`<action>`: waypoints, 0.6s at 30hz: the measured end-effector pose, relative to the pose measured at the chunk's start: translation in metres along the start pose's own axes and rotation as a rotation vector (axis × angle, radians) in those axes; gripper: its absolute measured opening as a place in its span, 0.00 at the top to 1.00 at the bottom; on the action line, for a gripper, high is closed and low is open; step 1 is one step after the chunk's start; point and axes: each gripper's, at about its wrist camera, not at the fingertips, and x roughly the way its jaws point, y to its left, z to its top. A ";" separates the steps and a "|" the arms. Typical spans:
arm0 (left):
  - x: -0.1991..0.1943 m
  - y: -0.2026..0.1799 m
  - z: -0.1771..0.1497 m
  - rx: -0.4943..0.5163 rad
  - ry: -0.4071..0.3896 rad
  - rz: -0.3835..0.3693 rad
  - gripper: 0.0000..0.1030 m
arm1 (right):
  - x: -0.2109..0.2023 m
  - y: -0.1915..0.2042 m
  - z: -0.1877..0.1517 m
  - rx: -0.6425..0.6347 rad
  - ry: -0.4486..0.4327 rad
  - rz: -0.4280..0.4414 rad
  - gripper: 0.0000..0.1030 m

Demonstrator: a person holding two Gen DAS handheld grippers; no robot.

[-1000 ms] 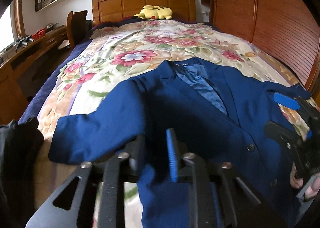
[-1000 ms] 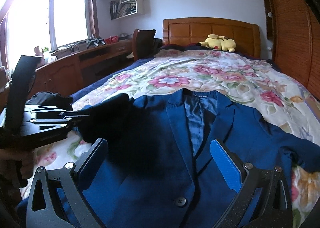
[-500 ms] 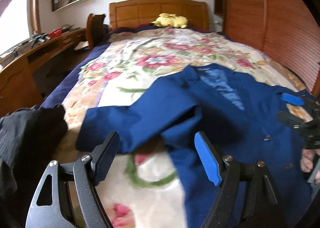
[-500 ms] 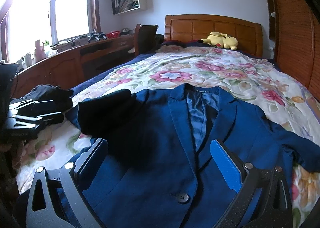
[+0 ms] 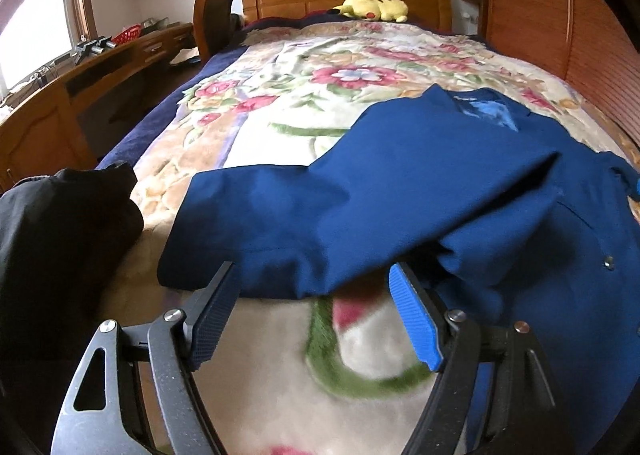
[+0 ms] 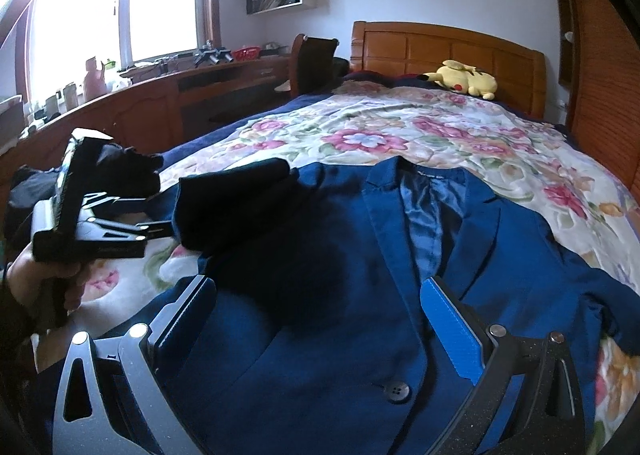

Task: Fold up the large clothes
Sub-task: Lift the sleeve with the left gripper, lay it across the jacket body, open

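Two views split the scene: only the right wrist camera shows the dark blue suit jacket (image 6: 400,275) front with its lapels and black button (image 6: 397,392), plus the left gripper (image 6: 160,223) held in a hand (image 6: 48,279); only the left wrist camera shows the folded sleeve (image 5: 320,215) close up. Jacket lies flat on the floral bedspread (image 5: 320,95), collar toward the wooden headboard (image 6: 448,51), long axis along the bed. Left gripper (image 5: 316,319) jaws are spread, empty, just short of the sleeve's edge. Right gripper (image 6: 320,327) jaws are released above the jacket's front.
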 end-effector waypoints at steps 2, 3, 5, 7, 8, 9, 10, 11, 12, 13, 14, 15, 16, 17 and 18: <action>0.005 -0.001 0.002 0.020 0.003 0.018 0.29 | 0.000 0.000 0.001 -0.006 0.004 0.003 0.01; 0.008 -0.001 0.003 0.028 0.007 0.022 0.33 | 0.000 0.001 0.001 -0.008 0.004 0.003 0.01; 0.015 0.000 0.006 0.038 0.027 0.030 0.41 | 0.000 0.000 0.002 -0.006 0.005 0.004 0.01; 0.021 0.001 0.007 0.040 0.051 0.023 0.62 | -0.001 -0.001 0.002 -0.005 0.007 0.006 0.01; 0.024 0.001 0.008 0.036 0.059 0.014 0.73 | 0.000 -0.001 0.002 -0.005 0.008 0.006 0.01; 0.023 0.003 0.009 0.022 0.062 -0.011 0.92 | 0.000 0.000 0.002 -0.006 0.008 0.005 0.01; 0.021 0.003 0.010 0.012 0.057 -0.018 0.96 | -0.001 0.000 0.002 -0.006 0.008 0.005 0.01; 0.016 0.002 0.012 0.006 0.041 -0.015 0.98 | -0.001 0.001 0.002 -0.007 0.008 0.006 0.01; 0.007 0.000 0.015 0.010 0.013 -0.005 0.98 | -0.001 0.001 0.002 -0.007 0.007 0.006 0.01; 0.002 -0.002 0.018 0.014 -0.004 -0.001 0.98 | -0.002 0.001 0.003 -0.009 0.006 0.005 0.01; -0.006 -0.005 0.022 0.015 -0.022 -0.003 0.99 | -0.003 0.001 0.003 -0.011 0.003 0.005 0.01; -0.017 -0.010 0.028 0.020 -0.044 -0.005 0.99 | -0.005 0.001 0.003 -0.012 -0.001 0.004 0.01; -0.024 -0.013 0.032 0.023 -0.058 -0.007 0.99 | -0.007 0.000 0.003 -0.014 -0.004 0.004 0.01; -0.033 -0.018 0.037 0.029 -0.078 -0.014 0.99 | -0.010 -0.001 0.003 -0.014 -0.008 0.004 0.01; -0.045 -0.026 0.043 0.034 -0.104 -0.026 0.99 | -0.014 -0.002 0.002 -0.013 -0.012 0.003 0.01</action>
